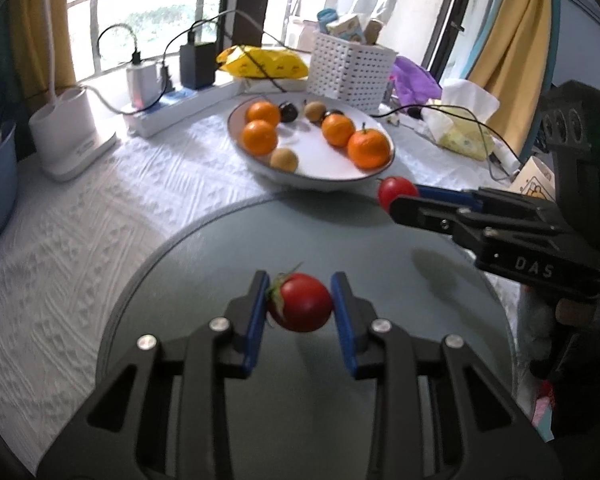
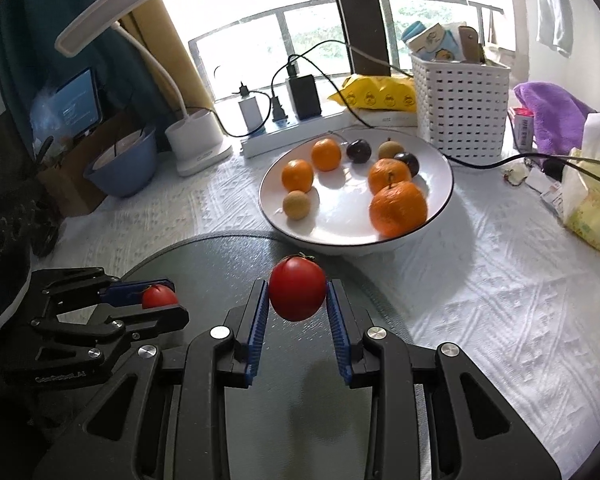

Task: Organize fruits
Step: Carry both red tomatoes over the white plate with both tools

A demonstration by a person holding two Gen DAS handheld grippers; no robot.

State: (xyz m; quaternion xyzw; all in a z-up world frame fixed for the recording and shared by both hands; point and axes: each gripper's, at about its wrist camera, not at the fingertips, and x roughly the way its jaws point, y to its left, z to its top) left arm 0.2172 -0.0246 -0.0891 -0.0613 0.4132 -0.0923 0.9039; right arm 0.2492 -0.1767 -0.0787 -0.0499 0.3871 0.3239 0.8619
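Tomatoes in both grippers, so this looks like the carry step. The left gripper (image 1: 300,304) is clenched on a red tomato (image 1: 302,306), green calyx against its left pad, lifted clear of the grey round mat (image 1: 228,248) beneath. To its right and a little ahead, the right gripper (image 2: 298,298) is clamped on a second tomato (image 2: 297,293), also off the mat, just short of the white bowl (image 2: 440,160). The bowl sits ahead of both, holding four mandarins, two brown longan-like fruits and two dark plums. Next move, I judge: carry forward over the near rim and release into the bare middle, clear of the big mandarin (image 2: 398,208). Beyond the bowl, charger cables and a white perforated basket (image 2: 460,108) crowd the far side; don't overshoot.
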